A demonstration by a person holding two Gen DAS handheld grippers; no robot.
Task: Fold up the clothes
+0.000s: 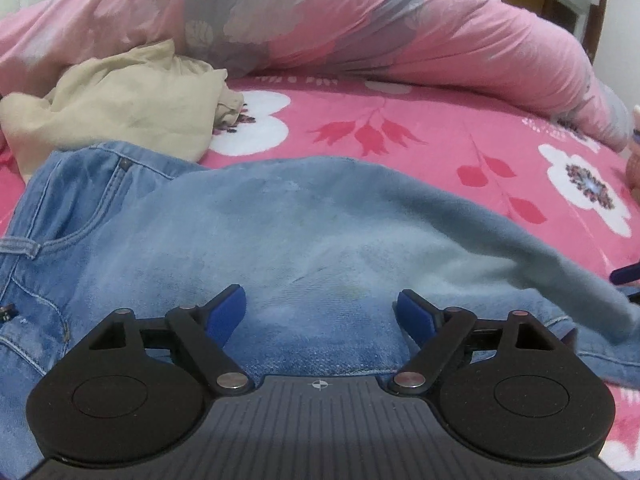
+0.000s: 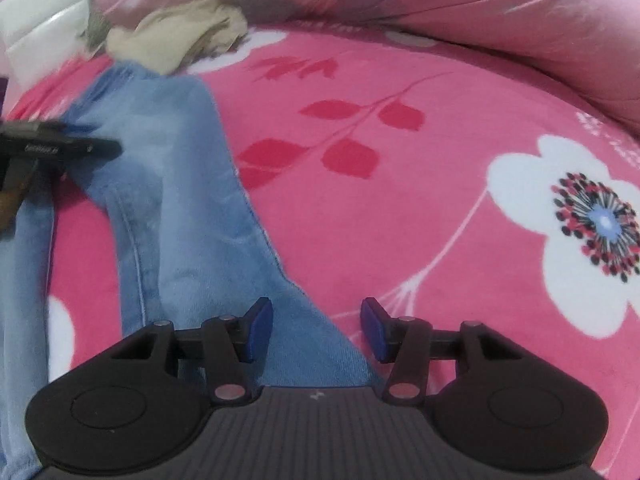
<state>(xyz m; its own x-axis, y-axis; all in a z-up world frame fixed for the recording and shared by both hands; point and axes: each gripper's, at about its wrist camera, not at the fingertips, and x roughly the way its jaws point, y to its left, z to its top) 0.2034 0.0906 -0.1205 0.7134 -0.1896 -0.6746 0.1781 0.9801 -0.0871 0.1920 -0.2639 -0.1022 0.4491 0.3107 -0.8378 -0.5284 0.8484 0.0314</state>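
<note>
One pair of blue jeans [image 1: 280, 240] lies spread across the pink floral bedsheet [image 1: 440, 136], filling the left wrist view's centre. At 10 o'clock one crumpled beige garment [image 1: 120, 104] touches the waistband; behind it, at 12 o'clock, one pink quilt [image 1: 360, 32] is heaped. The left gripper [image 1: 320, 312] hovers over the denim, jaws wide, holding nothing. The right gripper [image 2: 316, 328] stands half open over a trouser leg's edge, gripping nothing.

Left tool [image 1: 320, 312] gapes wide; right tool [image 2: 317, 328] half open, both empty.
</note>
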